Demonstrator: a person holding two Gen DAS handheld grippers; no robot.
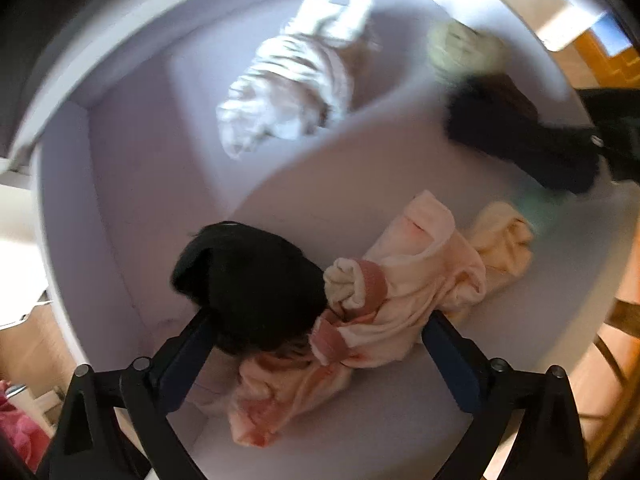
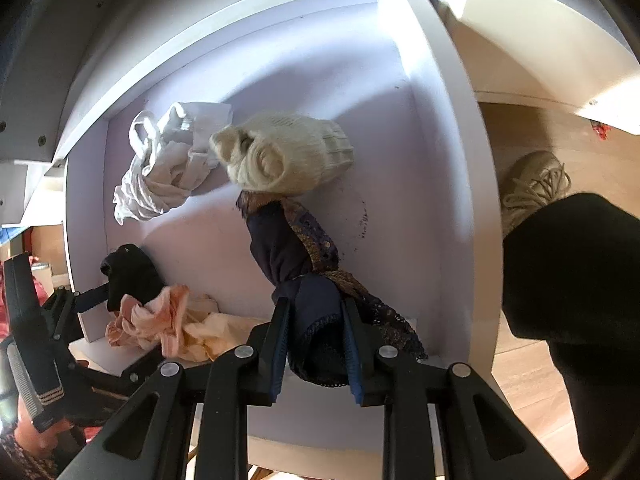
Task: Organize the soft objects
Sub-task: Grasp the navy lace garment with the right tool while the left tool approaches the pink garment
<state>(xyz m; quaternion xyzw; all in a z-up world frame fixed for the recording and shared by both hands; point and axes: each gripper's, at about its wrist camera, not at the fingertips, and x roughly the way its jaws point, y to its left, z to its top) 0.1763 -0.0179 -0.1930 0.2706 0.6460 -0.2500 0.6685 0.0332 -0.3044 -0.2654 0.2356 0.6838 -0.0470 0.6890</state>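
My left gripper (image 1: 318, 328) points down into a pale lilac drawer (image 1: 132, 208) and stands open. A black sock (image 1: 248, 280) and a crumpled pink cloth (image 1: 400, 276) lie between its fingers. In the right wrist view my right gripper (image 2: 316, 316) is shut on a navy cloth with brown lace trim (image 2: 288, 248), which stretches from its jaws toward a rolled cream sock (image 2: 284, 156). The navy cloth (image 1: 520, 132) also shows blurred at the right of the left wrist view. One finger (image 2: 94, 292) of the left gripper shows by the black sock (image 2: 128, 276).
A white crumpled cloth (image 1: 288, 80) lies at the back of the drawer (image 2: 400, 160), and a pale yellow cloth (image 1: 504, 244) sits beside the pink one. A divider wall (image 1: 280, 168) crosses the drawer. Right of the drawer are a person's shoe (image 2: 536, 184) and dark trouser leg (image 2: 580, 280) on the wooden floor.
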